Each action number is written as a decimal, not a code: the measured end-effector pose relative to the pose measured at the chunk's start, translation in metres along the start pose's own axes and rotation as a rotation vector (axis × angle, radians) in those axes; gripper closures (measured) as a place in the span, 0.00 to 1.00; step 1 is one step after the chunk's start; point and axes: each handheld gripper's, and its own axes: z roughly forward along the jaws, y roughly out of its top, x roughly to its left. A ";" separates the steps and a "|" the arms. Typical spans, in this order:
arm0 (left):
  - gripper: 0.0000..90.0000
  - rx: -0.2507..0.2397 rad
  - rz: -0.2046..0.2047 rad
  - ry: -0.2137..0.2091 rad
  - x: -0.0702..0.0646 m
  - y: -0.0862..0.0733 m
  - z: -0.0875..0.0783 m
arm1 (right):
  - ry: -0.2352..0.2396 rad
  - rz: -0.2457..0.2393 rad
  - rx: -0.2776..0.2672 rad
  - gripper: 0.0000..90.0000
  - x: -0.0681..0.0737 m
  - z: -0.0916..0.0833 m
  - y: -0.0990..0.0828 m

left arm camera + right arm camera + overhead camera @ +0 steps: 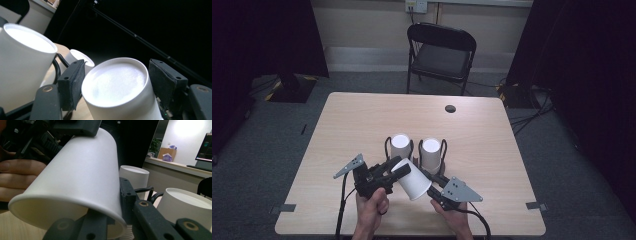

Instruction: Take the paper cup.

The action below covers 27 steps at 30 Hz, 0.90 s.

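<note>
We're holding a white paper cup [413, 181] in the air over the near middle of the table [362, 120], tipped on its side, closed bottom toward 11 o'clock, open rim toward 5 o'clock in the high view.

Left gripper [396, 169] is coming in from 8 o'clock. In the left gripper view the cup's bottom [115, 83] is sitting between its two black jaws. The left jaw is just beside the cup wall and the right jaw is standing apart from it with a gap, so the jaws are spread a bit wider than the cup's bottom and aren't squeezing it.

Right gripper [432, 186] is coming in from 4 o'clock at the rim end. In the right gripper view the cup [82, 182] is lying across its jaws, with one finger [127, 195] pressing flat on the outer wall near the rim, so we're gripping the cup there.

Two more white cups are standing upside down on the table at 12 o'clock from the held cup, each beside black wire loops: the left cup [401, 146] and the right cup [431, 155], near each other, not touching.

A folding chair [441, 55] is standing beyond the table's far edge.
</note>
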 end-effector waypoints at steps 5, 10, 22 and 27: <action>0.36 0.002 0.057 0.047 -0.002 0.003 -0.001 | -0.001 0.012 0.021 0.96 -0.001 -0.002 0.000; 0.32 -0.015 0.137 0.106 -0.005 0.005 -0.003 | 0.002 0.039 0.073 0.96 -0.004 -0.003 0.000; 0.29 0.000 0.217 0.193 -0.004 0.004 -0.010 | 0.021 0.105 0.161 0.97 -0.008 -0.007 -0.001; 0.28 0.016 0.274 0.206 -0.007 0.004 -0.010 | 0.014 0.134 0.201 0.97 -0.010 -0.009 0.000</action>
